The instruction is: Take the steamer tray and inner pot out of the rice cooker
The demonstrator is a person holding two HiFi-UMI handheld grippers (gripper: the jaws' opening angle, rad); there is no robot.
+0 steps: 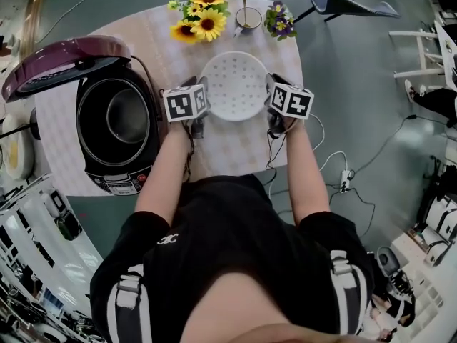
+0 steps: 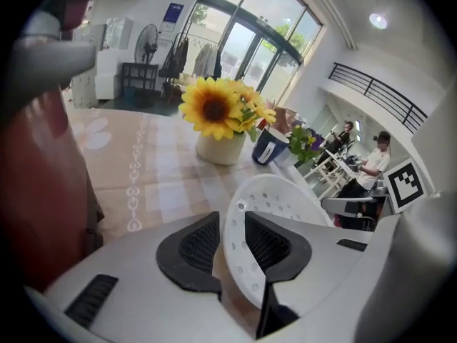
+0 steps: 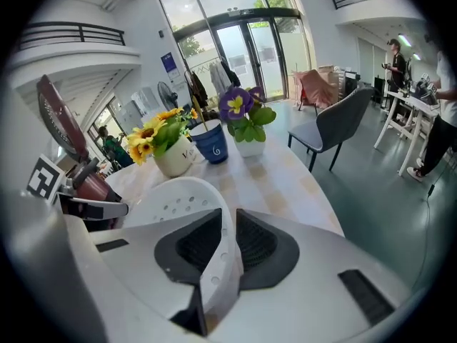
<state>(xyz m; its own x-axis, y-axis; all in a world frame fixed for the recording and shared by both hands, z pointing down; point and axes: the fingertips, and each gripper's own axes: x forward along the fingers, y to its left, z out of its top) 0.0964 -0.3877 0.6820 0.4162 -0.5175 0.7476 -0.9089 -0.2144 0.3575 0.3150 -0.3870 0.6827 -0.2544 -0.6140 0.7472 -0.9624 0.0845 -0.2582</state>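
Observation:
The white perforated steamer tray (image 1: 234, 84) rests on the table (image 1: 235, 152), to the right of the rice cooker (image 1: 107, 164). The cooker's purple lid (image 1: 68, 57) stands up, and the inner pot (image 1: 127, 116) sits inside the body. My left gripper (image 1: 202, 93) is at the tray's left rim. In the left gripper view the tray's rim (image 2: 239, 263) runs between the jaws of the left gripper (image 2: 232, 238), with a narrow gap beside the left pad. My right gripper (image 1: 273, 93) is at the right rim, and in its own view the right gripper (image 3: 227, 241) has both pads pressed on the tray (image 3: 178, 199).
At the table's far edge stand a vase of sunflowers (image 1: 202, 13), a blue cup (image 1: 248, 18) and a small pot of purple flowers (image 1: 280, 21). A chair (image 1: 343, 2) stands beyond the table. Cables and a power strip (image 1: 345, 179) lie on the floor to the right.

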